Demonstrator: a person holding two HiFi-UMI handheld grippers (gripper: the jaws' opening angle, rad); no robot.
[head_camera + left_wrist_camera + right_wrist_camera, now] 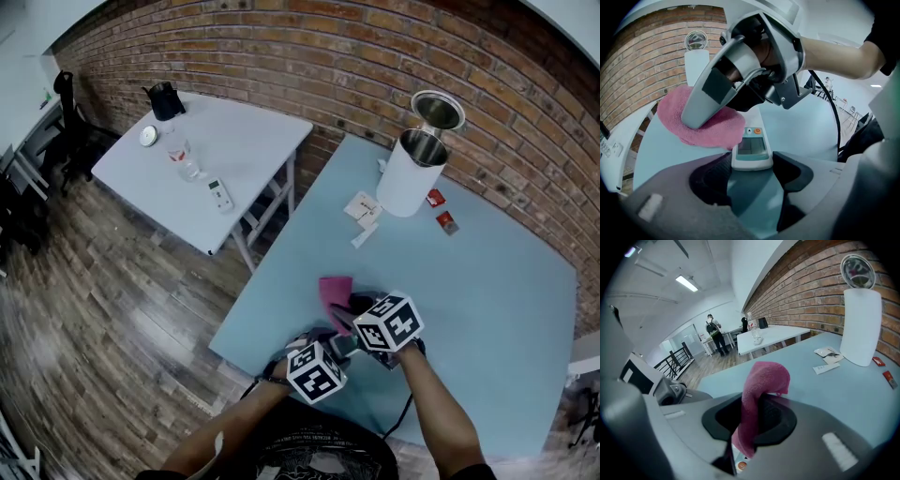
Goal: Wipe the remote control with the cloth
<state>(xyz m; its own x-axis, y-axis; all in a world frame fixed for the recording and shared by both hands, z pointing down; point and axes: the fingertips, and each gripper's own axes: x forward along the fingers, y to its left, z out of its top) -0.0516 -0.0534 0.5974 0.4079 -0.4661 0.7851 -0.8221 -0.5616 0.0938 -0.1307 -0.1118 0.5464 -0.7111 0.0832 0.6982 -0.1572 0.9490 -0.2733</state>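
A white remote control (751, 150) with a small screen and an orange button lies on the light blue table (487, 309), its near end clamped between the jaws of my left gripper (751, 165). My right gripper (754, 423) is shut on a pink cloth (761, 394), which hangs down through its jaws. In the left gripper view the pink cloth (705, 123) is pressed on the far part of the remote under the right gripper. In the head view both grippers sit close together near the table's front edge, left gripper (326, 352) and right gripper (364, 317), with the cloth (335, 291) just beyond them.
A white cylindrical bin (411, 173) with its lid up stands at the back of the table, with paper packets (364, 208) and small red sachets (442, 212) beside it. A second white table (234, 141) to the left holds a bottle, a kettle and another remote. Far off, a person (712, 329) stands.
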